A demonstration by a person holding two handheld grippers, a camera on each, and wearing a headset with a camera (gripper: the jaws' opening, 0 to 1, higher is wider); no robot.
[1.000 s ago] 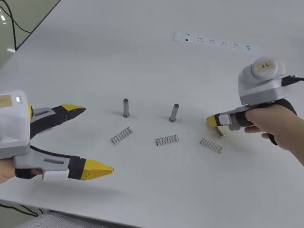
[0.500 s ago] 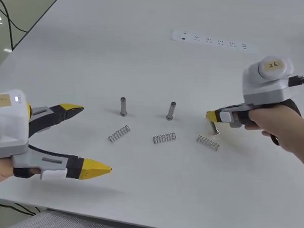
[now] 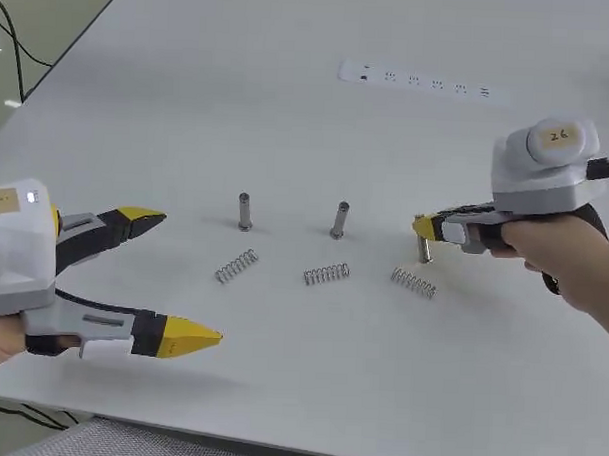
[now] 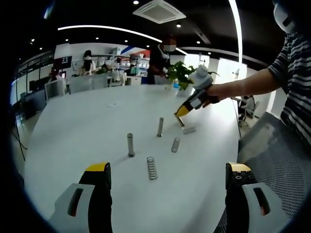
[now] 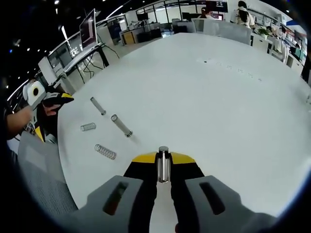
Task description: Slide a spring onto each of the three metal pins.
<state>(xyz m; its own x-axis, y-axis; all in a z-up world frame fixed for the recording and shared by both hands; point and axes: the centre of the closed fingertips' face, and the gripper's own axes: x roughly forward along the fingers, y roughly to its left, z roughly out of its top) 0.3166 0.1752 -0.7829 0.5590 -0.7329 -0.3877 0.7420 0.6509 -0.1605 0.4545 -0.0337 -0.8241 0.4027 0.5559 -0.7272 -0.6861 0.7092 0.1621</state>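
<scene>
Right hand-held gripper (image 5: 164, 157), clamped on pin (image 5: 164, 170)

Yellow-tipped black fingers (image 3: 186, 333); seemingly striped sleeve (image 4: 290, 65).

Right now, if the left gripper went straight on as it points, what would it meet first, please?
Probably the nearest spring, lying dead ahead of the left gripper; a pin stands just beyond it.

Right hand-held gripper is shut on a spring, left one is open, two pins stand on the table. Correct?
No. The right hand-held gripper is shut on a metal pin, not a spring; the right gripper view shows it between the jaws. The left hand-held gripper is open, and two pins stand on the table.
</scene>
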